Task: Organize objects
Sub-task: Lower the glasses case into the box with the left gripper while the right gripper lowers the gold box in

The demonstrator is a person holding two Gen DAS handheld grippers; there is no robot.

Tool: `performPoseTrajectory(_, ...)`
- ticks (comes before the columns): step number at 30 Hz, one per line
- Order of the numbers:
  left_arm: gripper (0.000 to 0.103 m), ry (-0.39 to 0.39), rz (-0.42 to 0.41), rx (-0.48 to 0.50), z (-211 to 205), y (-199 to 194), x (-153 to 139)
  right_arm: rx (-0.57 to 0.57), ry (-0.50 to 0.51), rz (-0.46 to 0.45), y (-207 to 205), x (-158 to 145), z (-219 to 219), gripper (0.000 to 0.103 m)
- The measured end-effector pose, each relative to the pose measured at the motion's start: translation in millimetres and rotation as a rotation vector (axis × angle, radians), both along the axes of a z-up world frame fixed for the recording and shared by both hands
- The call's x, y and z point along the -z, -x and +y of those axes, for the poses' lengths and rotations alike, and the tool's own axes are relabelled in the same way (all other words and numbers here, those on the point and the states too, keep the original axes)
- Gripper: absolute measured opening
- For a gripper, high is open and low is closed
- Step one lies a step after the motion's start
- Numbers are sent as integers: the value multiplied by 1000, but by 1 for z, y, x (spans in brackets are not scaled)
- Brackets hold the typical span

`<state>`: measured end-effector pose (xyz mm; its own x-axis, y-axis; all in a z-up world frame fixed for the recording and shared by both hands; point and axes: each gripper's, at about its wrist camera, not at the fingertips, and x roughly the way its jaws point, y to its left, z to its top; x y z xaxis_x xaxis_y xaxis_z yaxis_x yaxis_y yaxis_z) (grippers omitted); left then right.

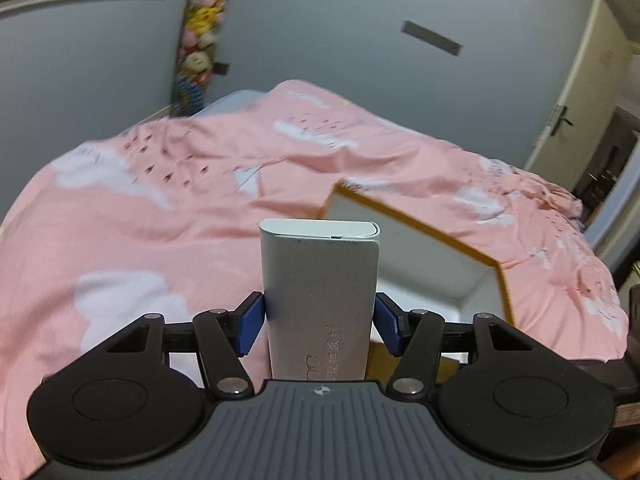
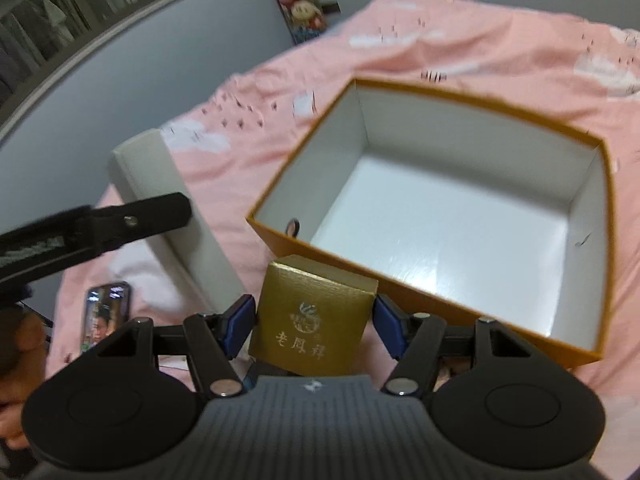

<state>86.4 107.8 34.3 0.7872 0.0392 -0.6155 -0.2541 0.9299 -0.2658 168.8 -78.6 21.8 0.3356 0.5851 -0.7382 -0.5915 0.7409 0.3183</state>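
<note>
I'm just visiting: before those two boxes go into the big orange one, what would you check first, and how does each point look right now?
1. Right gripper shut on the gold box: ok.
2. Left gripper shut on the white case: ok.
3. Orange box open and empty: ok.
4. Gold box above the opening: not ok, it is at the near wall.
5. Phone on the bedspread clear of the path: ok.
</note>
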Motion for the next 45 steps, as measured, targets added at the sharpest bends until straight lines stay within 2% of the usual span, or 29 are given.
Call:
performPoseTrajectory(6,68,-11,-4,139,-10,-24,-29,26,-95,-31,-8,-35,-25,66)
performPoseTrajectory(9,68,-45,1,182,-15,-45,-41,66,-116,-80,-17,-46,-35,66)
performPoseTrajectory(15,68,-128,1,237,-29,-93,-52,163,-140,-100,-52,-48,-58,66)
performPoseTrajectory(18,68,-155,63,285,-40,-121,-40,192,-131,-82,-71,-37,-65,66)
performPoseTrajectory(22,67,-221,189,320,-57,-152,-2,203,-102,-42,-89,-18,-72,66)
performPoseTrajectory(25,67,-268,270,351,-68,-160,24,194,-92,6,-100,-1,-74,66)
performPoseTrajectory(30,67,-285,389,383,-74,-169,56,180,-90,80,-120,23,-73,66)
performPoseTrajectory(38,67,-330,399,385,-83,-196,70,189,-100,139,-145,40,-71,66)
performPoseTrajectory(42,67,-386,477,373,-88,-218,94,207,-72,137,-151,45,-74,66)
performPoseTrajectory(45,67,-435,526,386,-92,-218,109,208,-65,146,-154,49,-76,66)
